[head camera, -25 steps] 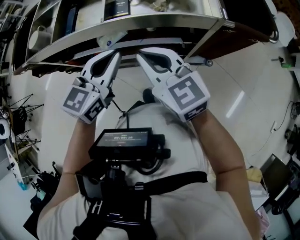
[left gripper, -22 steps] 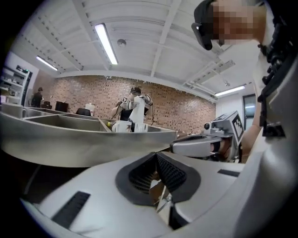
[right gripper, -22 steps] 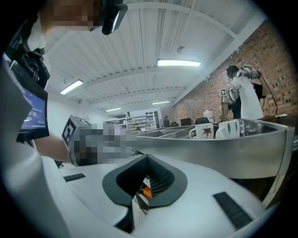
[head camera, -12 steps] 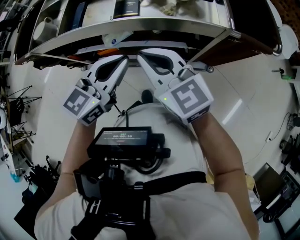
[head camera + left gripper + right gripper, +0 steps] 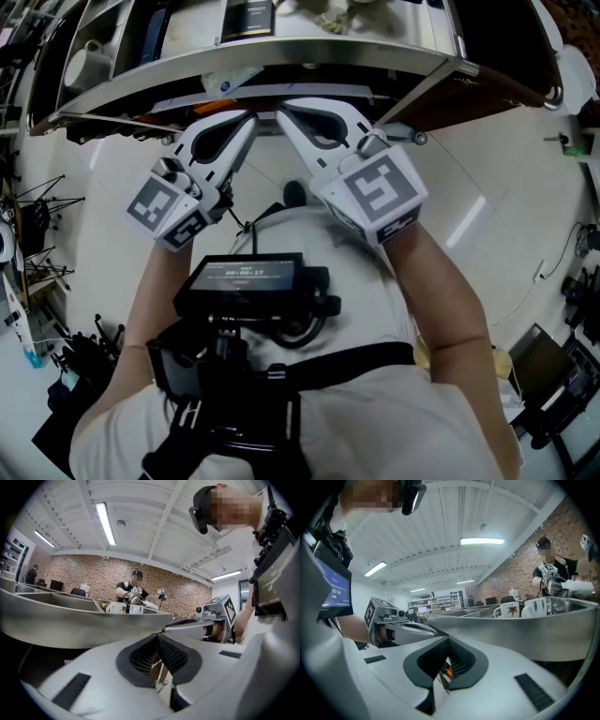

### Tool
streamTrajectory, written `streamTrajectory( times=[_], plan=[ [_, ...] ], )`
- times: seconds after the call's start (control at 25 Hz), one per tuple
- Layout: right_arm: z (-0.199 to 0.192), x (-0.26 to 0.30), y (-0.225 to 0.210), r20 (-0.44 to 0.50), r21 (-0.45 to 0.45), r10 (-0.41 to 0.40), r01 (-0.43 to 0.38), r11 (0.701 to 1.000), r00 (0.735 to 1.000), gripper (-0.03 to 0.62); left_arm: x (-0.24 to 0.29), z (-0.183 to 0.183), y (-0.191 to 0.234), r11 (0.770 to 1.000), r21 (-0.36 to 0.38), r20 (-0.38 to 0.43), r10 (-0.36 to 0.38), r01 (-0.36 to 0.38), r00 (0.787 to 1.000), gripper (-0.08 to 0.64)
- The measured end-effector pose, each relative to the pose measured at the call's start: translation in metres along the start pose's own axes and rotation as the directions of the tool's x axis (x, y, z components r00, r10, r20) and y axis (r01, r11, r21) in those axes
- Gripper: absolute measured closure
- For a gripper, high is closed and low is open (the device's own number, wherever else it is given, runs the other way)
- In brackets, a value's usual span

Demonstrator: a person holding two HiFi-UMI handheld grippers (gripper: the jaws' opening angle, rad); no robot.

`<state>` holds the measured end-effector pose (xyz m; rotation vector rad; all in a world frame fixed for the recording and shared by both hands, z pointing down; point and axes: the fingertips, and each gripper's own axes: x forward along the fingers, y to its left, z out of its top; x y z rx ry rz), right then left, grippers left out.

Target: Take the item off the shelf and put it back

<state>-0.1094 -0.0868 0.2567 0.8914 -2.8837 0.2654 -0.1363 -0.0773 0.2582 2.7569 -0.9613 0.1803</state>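
1. Containers: a metal shelf [image 5: 309, 58] runs across the top of the head view. A white mug [image 5: 82, 64] stands in a compartment at upper left. A dark box [image 5: 248, 14] w/ a pale label sits at top centre. On the tier beneath, left of centre, lies a white packet [image 5: 225, 82] w/ blue print.
2. In the right gripper view, two more mugs stand side by side behind the shelf rim at right: a leaf mug [image 5: 509, 610] and a second white mug [image 5: 536, 606]. I can't see inside any mug.
3. Task item: neither gripper carries anything, so it's on the shelf w/ the rest. I can't tell which piece it is.
4. Left gripper [image 5: 249, 116]: jaws fully together, pads touching, nothing between. Its tips are just under the shelf lip, left of centre.
5. Right gripper [image 5: 281, 109]: jaws together too, empty. Its tips are close beside the left's but apart from them.
6. Pose: both forearms come up from the lower frame. The grippers lie roughly level and converge in a V toward top centre, marker cubes facing my cam.
7. Writing: the chest screen [image 5: 246, 276] shows a timer that looks like 00:00:17. The box label and packet print are too small to read. The leaf mug has a dark leaf print, no words.
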Motion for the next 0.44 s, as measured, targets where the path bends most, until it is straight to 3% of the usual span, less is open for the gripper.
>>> streamTrajectory(
  times=[0.24,0.44],
  plan=[
    [-0.004,0.0,-0.002,-0.007,0.007,-0.003,0.003,1.0,1.0,0.588,0.003,0.001,0.001,1.0,-0.001,-0.007,0.002,-0.002,1.0,0.56],
    [-0.003,0.002,0.009,-0.037,-0.059,0.015,-0.017,0.998,0.999,0.588,0.002,0.002,0.002,1.0,0.002,0.001,0.002,-0.002,1.0,0.56]
  ],
)
